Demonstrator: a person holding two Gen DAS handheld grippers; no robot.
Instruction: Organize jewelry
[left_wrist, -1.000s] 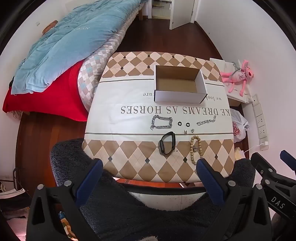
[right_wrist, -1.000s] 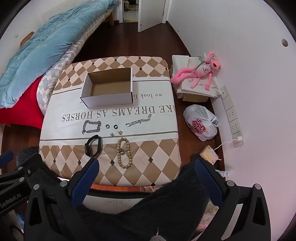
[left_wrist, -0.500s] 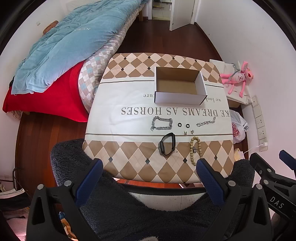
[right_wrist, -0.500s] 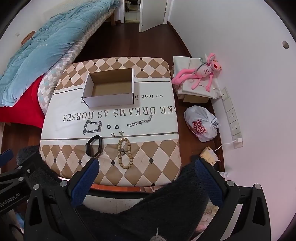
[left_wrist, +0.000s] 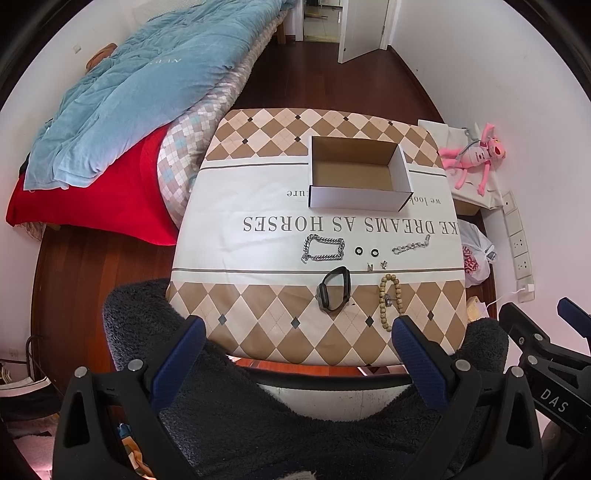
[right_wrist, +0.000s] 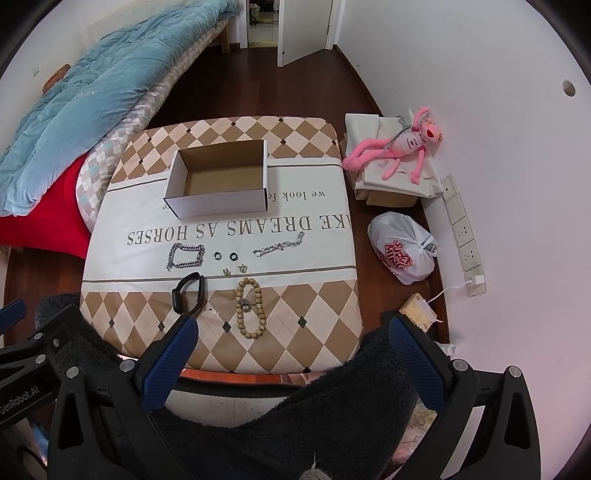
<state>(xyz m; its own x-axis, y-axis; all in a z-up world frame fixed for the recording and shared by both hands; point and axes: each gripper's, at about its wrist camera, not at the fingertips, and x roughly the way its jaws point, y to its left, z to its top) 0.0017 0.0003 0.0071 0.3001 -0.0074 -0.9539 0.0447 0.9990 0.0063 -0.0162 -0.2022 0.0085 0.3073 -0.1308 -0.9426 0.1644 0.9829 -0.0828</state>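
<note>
An empty cardboard box (left_wrist: 356, 175) (right_wrist: 221, 177) stands on the far half of the cloth-covered table (left_wrist: 258, 206). In front of it lie a thick silver chain (left_wrist: 323, 248) (right_wrist: 185, 255), two black rings (left_wrist: 365, 252) (right_wrist: 224, 255), a thin silver bracelet (left_wrist: 412, 245) (right_wrist: 279, 245), small earrings (left_wrist: 376, 265), a black watch band (left_wrist: 334, 290) (right_wrist: 189, 292) and a wooden bead bracelet (left_wrist: 388, 302) (right_wrist: 250, 308). My left gripper (left_wrist: 295, 339) and right gripper (right_wrist: 290, 339) both hover open near the table's front edge, holding nothing.
A person's fuzzy dark sleeves (left_wrist: 277, 417) fill the bottom of both views. A bed with a blue quilt (left_wrist: 140, 81) lies to the left. A pink plush toy (right_wrist: 402, 146), a plastic bag (right_wrist: 404, 249) and wall sockets (right_wrist: 465, 236) sit to the right.
Both grippers have risen and drawn back slightly, so the table looks a little smaller. The jewelry and box have not moved.
</note>
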